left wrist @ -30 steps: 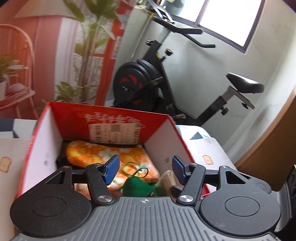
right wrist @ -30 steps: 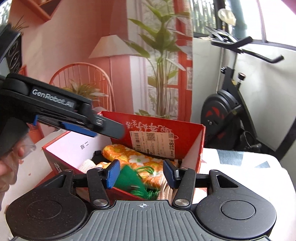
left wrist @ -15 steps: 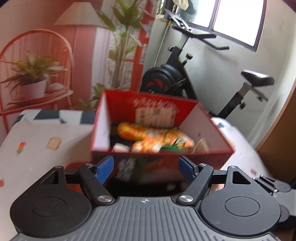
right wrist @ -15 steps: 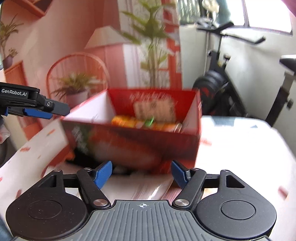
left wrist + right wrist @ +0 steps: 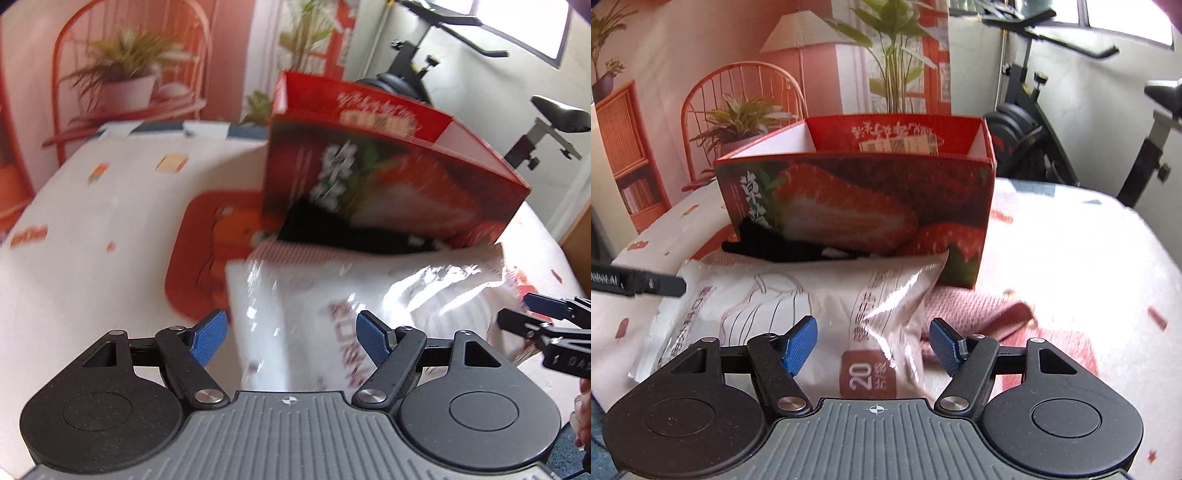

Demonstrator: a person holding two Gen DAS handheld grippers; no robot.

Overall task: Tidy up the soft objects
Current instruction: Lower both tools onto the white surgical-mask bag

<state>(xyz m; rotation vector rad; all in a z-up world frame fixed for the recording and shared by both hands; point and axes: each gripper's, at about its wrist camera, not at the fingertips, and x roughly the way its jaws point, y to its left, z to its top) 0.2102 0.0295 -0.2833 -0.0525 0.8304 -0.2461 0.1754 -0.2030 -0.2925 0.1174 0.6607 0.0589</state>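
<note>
Grippers come first in both views: the left gripper (image 5: 291, 338) and the right gripper (image 5: 873, 345) each have their blue fingers spread wide, holding nothing. Just past them a white plastic packet (image 5: 798, 306) lies flat on the table (image 5: 1071, 243). A pink cloth (image 5: 979, 310) lies right of the packet. Farther, the red strawberry box (image 5: 857, 214) stands open, with a black soft item (image 5: 783, 249) at its near base.

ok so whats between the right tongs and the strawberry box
In the right wrist view, a white plastic packet lies between the right tongs and the strawberry box, with a black item at the box's foot.
</note>
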